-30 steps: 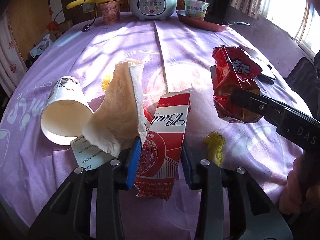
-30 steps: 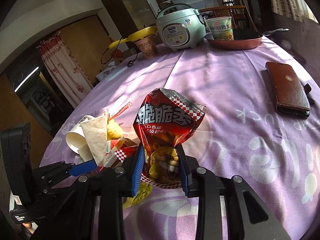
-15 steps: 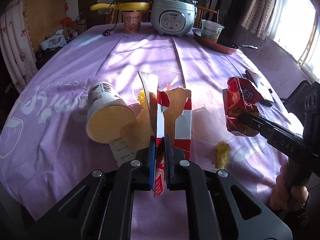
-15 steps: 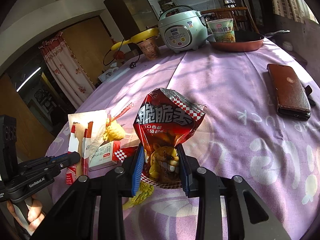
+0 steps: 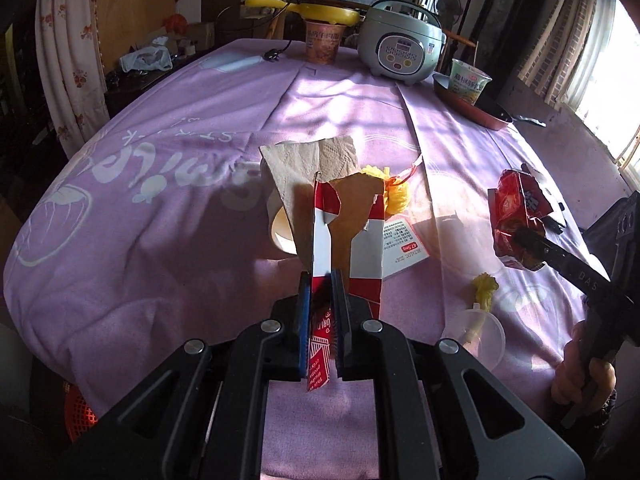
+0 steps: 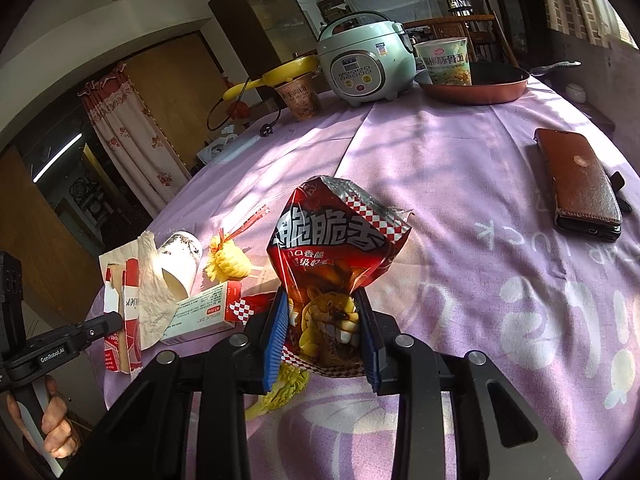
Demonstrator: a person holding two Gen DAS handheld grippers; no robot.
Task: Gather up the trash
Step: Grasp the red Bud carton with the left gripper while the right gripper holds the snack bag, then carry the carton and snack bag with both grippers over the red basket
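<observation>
My left gripper (image 5: 320, 280) is shut on a torn red-and-white carton (image 5: 348, 240) and a brown paper napkin (image 5: 308, 168), held upright above the purple tablecloth (image 5: 160, 208). The carton also shows in the right wrist view (image 6: 120, 316). My right gripper (image 6: 323, 304) is shut on a red snack bag (image 6: 340, 248), lifted off the table; it shows at the right of the left wrist view (image 5: 520, 216). On the table lie a white paper cup (image 6: 180, 260), a small medicine box (image 6: 204, 312) and yellow net scraps (image 6: 230, 260).
A rice cooker (image 6: 364, 68), two noodle cups (image 6: 444, 60) and a red pan (image 6: 476, 88) stand at the far edge. A brown phone case (image 6: 580, 184) lies at the right. A clear plastic lid (image 5: 476, 334) and a yellow scrap (image 5: 484, 288) lie near the front edge.
My left gripper closed on the carton and napkin and lifted them upright off the table, pulling back. The right gripper kept hold of the snack bag, almost still.
</observation>
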